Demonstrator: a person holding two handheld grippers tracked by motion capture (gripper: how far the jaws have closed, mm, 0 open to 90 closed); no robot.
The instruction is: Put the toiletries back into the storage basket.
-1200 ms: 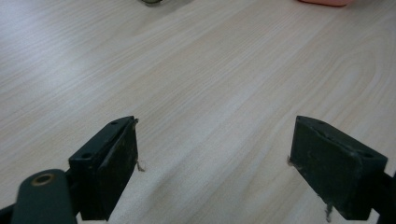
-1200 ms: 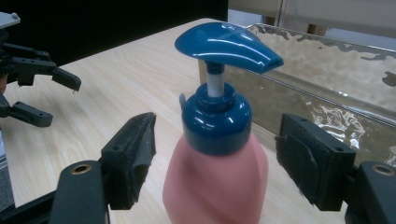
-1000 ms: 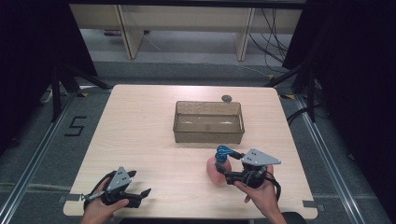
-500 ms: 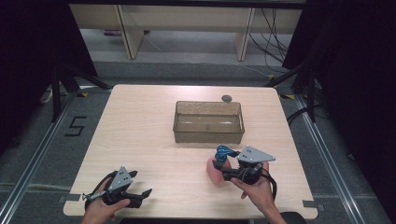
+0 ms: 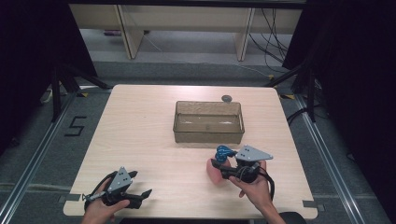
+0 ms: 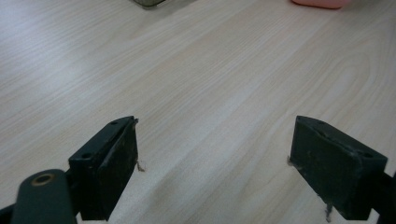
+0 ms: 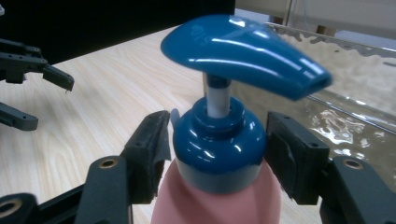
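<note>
The right gripper [image 7: 212,154] pinches the pink pump bottle [image 5: 217,169] by its blue collar, standing just before the clear tub [image 5: 208,122], likely to lift it in, while the left gripper [image 5: 140,195] rests spread on the bench [image 5: 140,126], out of the way.

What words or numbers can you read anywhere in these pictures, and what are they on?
"5": dark mark on the grey floor left of the table.
Raised lettering on the blue pump head of the pink bottle: too blurred to read.
Nothing else legible.
</note>
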